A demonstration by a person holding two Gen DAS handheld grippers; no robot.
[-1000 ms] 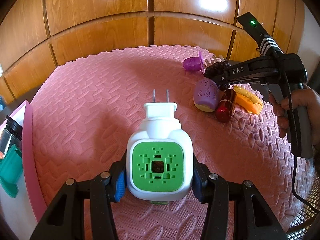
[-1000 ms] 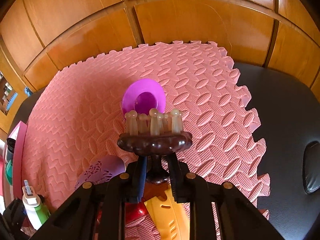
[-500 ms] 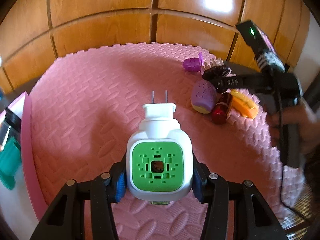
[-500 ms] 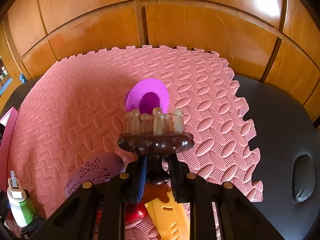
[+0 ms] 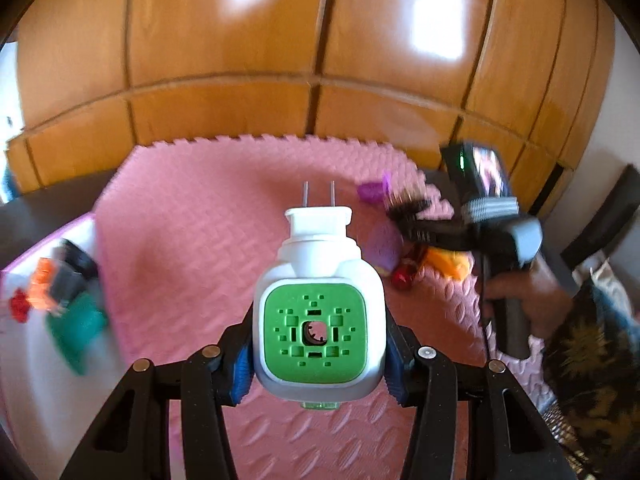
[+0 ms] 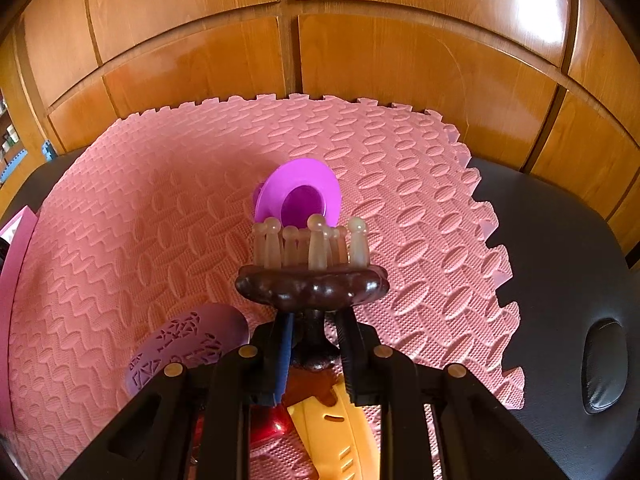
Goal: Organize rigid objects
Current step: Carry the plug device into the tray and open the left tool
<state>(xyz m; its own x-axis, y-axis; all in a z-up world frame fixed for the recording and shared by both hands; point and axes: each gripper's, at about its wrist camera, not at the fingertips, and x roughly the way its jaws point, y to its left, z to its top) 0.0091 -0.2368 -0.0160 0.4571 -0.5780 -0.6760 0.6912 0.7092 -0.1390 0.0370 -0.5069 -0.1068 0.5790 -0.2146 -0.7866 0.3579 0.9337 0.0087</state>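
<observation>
Motion blur smears the objects in the white bin (image 5: pixel 24 344) at the left-wrist view's left edge beyond telling. In the right-wrist view, the right hand-held gripper (image 6: pixel 314 344) hides most of the red object (image 6: pixel 269 424), and the bottom edge crops the yellow piece (image 6: pixel 340 436).

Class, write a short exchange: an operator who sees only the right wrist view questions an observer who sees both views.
Operator: What is the left tool doing?
Observer: The left tool grips a white plug-in device with a green face, prongs pointing away from the camera.
Operator: What lies beyond the mat's left edge?
Observer: A white tray holding a blurred teal item and an orange item.
</observation>
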